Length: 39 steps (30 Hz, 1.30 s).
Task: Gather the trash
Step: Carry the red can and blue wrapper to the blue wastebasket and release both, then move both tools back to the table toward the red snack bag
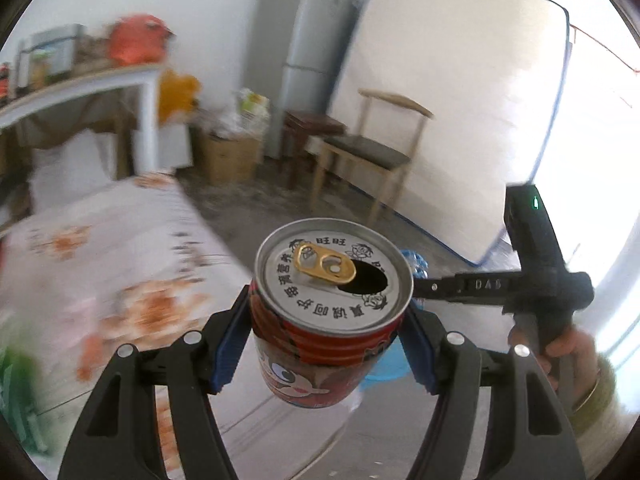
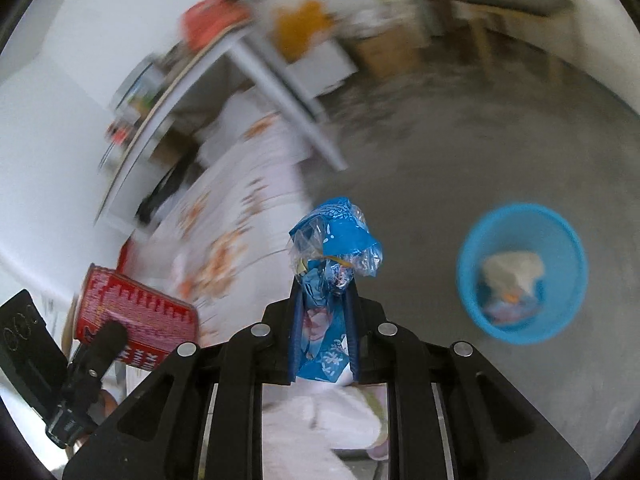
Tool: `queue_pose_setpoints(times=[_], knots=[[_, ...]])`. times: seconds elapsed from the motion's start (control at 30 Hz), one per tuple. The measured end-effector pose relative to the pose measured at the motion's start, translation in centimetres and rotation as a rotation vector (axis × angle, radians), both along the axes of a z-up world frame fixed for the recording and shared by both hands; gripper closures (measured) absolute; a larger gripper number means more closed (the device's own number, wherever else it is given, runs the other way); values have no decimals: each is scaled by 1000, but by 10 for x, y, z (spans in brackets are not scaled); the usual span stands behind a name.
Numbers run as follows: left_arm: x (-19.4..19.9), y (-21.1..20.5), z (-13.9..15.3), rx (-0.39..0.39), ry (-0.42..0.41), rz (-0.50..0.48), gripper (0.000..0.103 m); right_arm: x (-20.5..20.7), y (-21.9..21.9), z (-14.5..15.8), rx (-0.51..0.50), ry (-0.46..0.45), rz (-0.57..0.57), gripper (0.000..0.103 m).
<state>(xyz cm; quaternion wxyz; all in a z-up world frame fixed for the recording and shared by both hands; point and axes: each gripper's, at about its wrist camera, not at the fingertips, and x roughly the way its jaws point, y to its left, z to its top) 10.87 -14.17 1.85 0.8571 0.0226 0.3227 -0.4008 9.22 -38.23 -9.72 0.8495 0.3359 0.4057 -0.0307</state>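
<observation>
Ribbed red can [image 1: 326,320] in left claw [image 1: 326,336], crinkled blue wrapper [image 2: 332,264]

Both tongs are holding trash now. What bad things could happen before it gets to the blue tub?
The red can is open on top and tilted in the left tongs, so any leftover drink might drip out. The crinkly blue wrapper flops above the right tongs and could slide free. The blue tub sits off to the side, so a drop might miss.
</observation>
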Motion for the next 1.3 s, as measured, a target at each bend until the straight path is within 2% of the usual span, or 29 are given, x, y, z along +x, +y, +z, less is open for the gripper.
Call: queue_pose_setpoints(times=[0.2,0.4,0.5,0.57,0.67,0.97,1.2,1.3], knots=[[26,-87,-22,112,158,-114,37,-26,-60,-51,102,90,-180,86],[50,-164,-67,178,357,-190,36,-20,-103,-99,172,163,-291,81],[63,-192,-83,186,403,-155,17,-13,-118,-118,187,184,-318,71],[67,-200,-86,182,413,-124,17,-9,-127,-133,178,221,-338,70],[66,-197,-86,152,439,-155,17,-8,-131,-148,174,249,-342,70],[61,-155,-73,113,400,-145,17,-19,-124,-176,165,325,-337,70],[52,-118,-53,58,366,-144,17,-41,-121,-160,164,290,-348,70],[41,-96,-41,45,330,-140,17,-50,-113,-136,129,261,-332,69]])
